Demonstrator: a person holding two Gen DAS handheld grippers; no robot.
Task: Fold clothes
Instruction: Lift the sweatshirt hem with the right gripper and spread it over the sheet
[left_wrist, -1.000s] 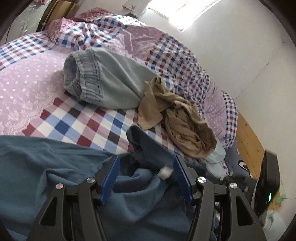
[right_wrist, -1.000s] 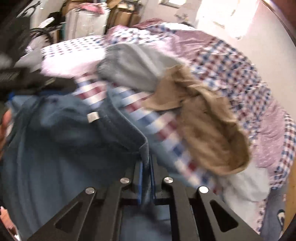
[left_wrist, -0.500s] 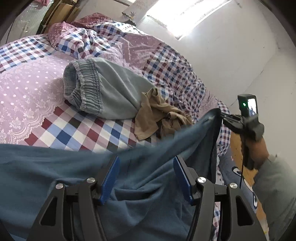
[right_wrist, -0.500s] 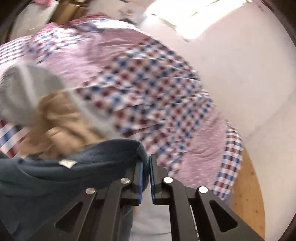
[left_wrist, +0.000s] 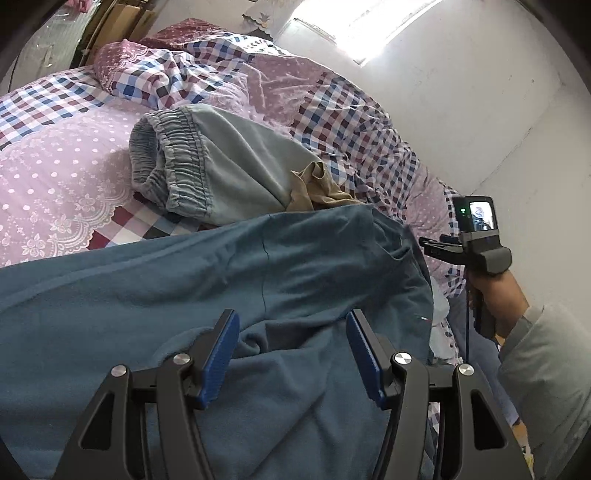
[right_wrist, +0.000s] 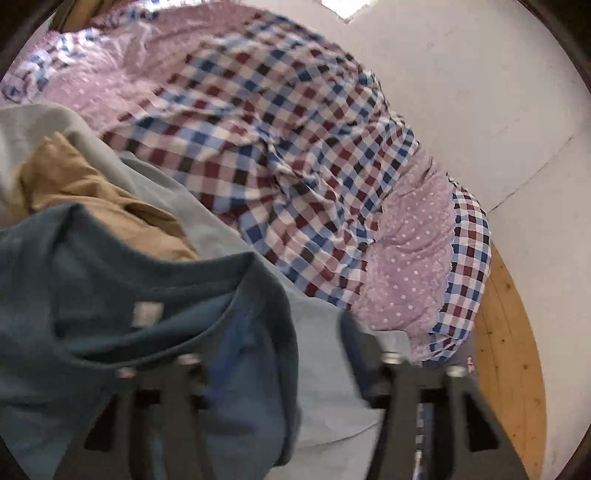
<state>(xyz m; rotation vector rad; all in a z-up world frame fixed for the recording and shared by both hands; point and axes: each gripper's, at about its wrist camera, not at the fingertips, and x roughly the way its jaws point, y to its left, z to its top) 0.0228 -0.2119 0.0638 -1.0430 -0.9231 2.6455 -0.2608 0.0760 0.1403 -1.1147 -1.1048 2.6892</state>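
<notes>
Blue garment (left_wrist: 295, 280) under left gripper (left_wrist: 291, 354), beside opening right gripper (right_wrist: 291, 354)

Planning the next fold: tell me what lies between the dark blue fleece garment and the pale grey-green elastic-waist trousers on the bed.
A crumpled tan garment pokes out between the dark blue fleece garment and the pale grey-green elastic-waist trousers, clearest in the left wrist view.
</notes>
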